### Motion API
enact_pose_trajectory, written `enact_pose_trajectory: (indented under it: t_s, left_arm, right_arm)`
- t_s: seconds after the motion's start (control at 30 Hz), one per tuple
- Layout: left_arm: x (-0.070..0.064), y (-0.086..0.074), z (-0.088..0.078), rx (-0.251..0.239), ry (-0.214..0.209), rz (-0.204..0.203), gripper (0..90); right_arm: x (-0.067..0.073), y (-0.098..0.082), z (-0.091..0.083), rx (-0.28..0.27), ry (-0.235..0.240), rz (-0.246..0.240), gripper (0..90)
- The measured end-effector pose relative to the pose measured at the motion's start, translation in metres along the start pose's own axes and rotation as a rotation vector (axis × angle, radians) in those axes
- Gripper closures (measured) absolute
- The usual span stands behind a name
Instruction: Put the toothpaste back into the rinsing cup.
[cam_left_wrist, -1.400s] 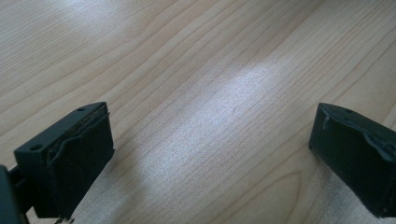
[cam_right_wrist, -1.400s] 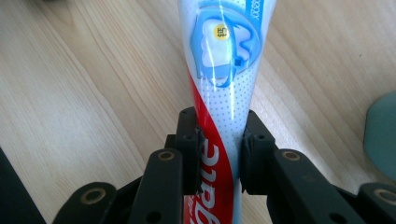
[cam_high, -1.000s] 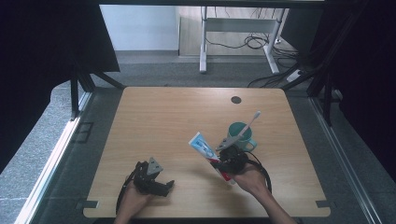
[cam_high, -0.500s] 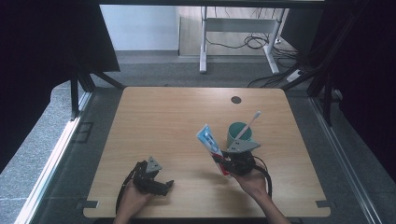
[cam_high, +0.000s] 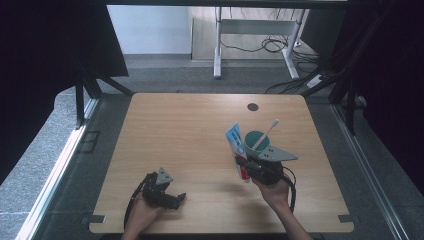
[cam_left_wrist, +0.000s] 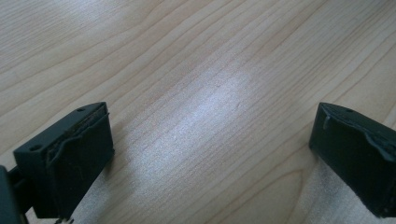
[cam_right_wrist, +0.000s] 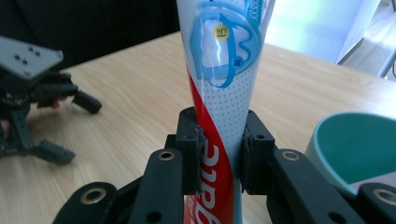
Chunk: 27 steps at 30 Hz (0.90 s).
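A white, blue and red toothpaste tube (cam_high: 237, 150) (cam_right_wrist: 224, 93) stands nearly upright in my right gripper (cam_high: 246, 165) (cam_right_wrist: 220, 154), whose jaws are shut on its lower part. The tube is held above the table, just left of a teal cup (cam_high: 257, 143) (cam_right_wrist: 359, 149) with a white toothbrush (cam_high: 265, 134) leaning in it. My left gripper (cam_high: 176, 199) (cam_left_wrist: 210, 154) rests low at the table's near left, open, with bare wood between its fingers. It shows far off in the right gripper view as the left gripper (cam_right_wrist: 56, 126).
The wooden table (cam_high: 190, 130) has a round cable hole (cam_high: 253, 107) near its far edge. Dark curtains flank both sides. A desk frame and cables stand on the floor beyond the table.
My right gripper has carried the toothpaste tube to the right, toward the cup, and tipped it from slanted to nearly upright. The left gripper has stayed put.
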<state>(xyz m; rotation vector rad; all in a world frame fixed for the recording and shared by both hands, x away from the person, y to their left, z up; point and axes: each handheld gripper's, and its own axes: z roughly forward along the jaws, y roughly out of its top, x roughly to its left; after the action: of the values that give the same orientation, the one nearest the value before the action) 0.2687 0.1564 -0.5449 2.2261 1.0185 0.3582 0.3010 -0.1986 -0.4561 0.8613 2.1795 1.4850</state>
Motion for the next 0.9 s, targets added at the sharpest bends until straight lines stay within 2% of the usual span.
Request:
enact_pose_trajectory:
  t_s: [0.3, 0.53, 0.77, 0.9]
  left_arm:
    - [0.0, 0.0, 0.0, 0.002, -0.001, 0.003, 0.0]
    - [0.0, 0.0, 0.0, 0.002, -0.001, 0.003, 0.0]
    - [0.0, 0.0, 0.0, 0.002, -0.002, 0.002, 0.0]
    - [0.0, 0.0, 0.0, -0.001, -0.001, 0.002, 0.0]
  right_arm:
    - [-0.006, 0.012, -0.01, -0.099, -0.03, 0.013, 73.1]
    - [-0.013, 0.023, -0.014, -0.152, -0.057, 0.03, 73.1]
    - [-0.021, 0.034, -0.017, -0.208, -0.101, 0.017, 73.1]
    - [-0.026, 0.038, -0.017, -0.235, -0.127, 0.03, 73.1]
